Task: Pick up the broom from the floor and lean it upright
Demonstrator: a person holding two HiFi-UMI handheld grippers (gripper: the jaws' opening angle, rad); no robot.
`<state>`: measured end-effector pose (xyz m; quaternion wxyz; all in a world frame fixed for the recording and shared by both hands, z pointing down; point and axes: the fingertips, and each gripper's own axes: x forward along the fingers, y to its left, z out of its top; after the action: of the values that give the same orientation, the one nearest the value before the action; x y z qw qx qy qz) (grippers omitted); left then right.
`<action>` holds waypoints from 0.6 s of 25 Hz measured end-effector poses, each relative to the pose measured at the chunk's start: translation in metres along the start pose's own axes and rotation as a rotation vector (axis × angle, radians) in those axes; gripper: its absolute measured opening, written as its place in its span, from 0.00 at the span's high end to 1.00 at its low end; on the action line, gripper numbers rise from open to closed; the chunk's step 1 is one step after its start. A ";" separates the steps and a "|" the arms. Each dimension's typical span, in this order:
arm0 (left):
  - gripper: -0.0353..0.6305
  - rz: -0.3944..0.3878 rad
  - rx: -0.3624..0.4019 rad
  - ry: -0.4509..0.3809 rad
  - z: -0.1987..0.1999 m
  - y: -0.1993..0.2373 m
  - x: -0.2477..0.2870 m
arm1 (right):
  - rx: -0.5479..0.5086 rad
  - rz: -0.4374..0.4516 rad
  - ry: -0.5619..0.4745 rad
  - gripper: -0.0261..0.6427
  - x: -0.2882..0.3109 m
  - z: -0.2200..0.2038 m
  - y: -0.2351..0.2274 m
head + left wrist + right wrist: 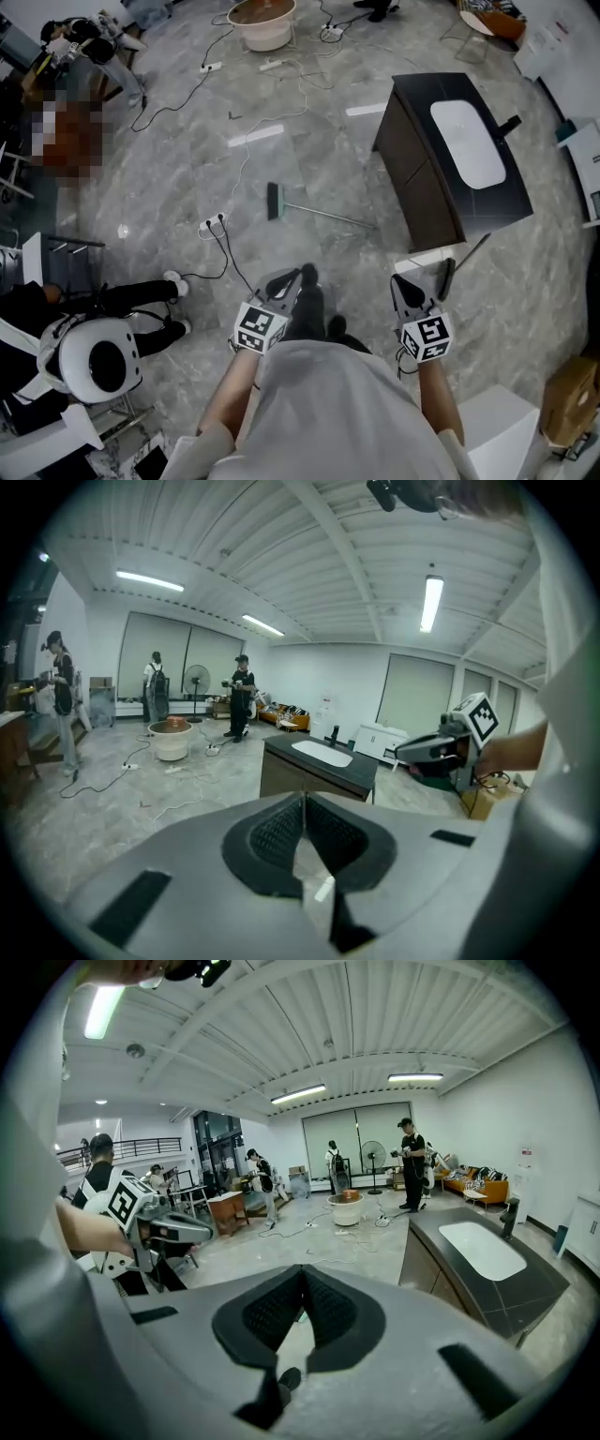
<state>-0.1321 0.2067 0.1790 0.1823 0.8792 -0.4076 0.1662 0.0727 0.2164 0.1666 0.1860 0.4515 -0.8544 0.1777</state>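
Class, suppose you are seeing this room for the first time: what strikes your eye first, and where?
A broom lies flat on the grey floor, mid-room. Right of it in the head view stands a dark cabinet with a white basin. Nearest the camera, the left hand-held gripper and right hand-held gripper are shut and empty.

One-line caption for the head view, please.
Left gripper and right gripper, jaws shut and empty, point toward the broom lying on the floor near a dark sink cabinet.

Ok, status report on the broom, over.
Left hand-held gripper shut, empty. Right hand-held gripper same. Broom flat on floor ahead, untouched. Power strip left of it.
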 end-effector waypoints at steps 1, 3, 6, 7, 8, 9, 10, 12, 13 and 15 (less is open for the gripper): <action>0.93 -0.009 -0.001 0.006 0.003 0.011 0.010 | -0.004 0.000 0.004 0.96 0.012 0.005 -0.005; 0.93 -0.034 -0.002 0.025 0.007 0.035 0.031 | -0.010 -0.006 0.024 0.96 0.038 0.012 -0.012; 0.93 -0.077 0.014 0.055 0.006 0.072 0.063 | -0.012 -0.026 0.061 0.96 0.078 0.017 -0.023; 0.93 -0.088 0.027 0.064 0.005 0.085 0.074 | -0.011 -0.031 0.071 0.96 0.092 0.019 -0.028; 0.93 -0.099 0.042 0.073 0.004 0.097 0.085 | -0.008 -0.036 0.081 0.96 0.106 0.020 -0.032; 0.93 -0.110 0.055 0.083 0.002 0.109 0.097 | -0.002 -0.040 0.091 0.96 0.119 0.021 -0.036; 0.93 -0.123 0.065 0.093 0.001 0.120 0.109 | 0.005 -0.045 0.100 0.96 0.132 0.022 -0.041; 0.93 -0.149 0.077 0.114 -0.002 0.139 0.133 | 0.028 -0.055 0.116 0.96 0.158 0.021 -0.052; 0.93 -0.162 0.080 0.125 -0.005 0.149 0.145 | 0.042 -0.060 0.124 0.96 0.171 0.019 -0.057; 0.93 -0.188 0.082 0.144 -0.014 0.166 0.168 | 0.067 -0.065 0.136 0.96 0.196 0.013 -0.066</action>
<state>-0.1602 0.0031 0.2962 0.1896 0.9061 -0.3019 0.2278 0.0232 0.0372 0.2575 0.2341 0.4717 -0.8183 0.2305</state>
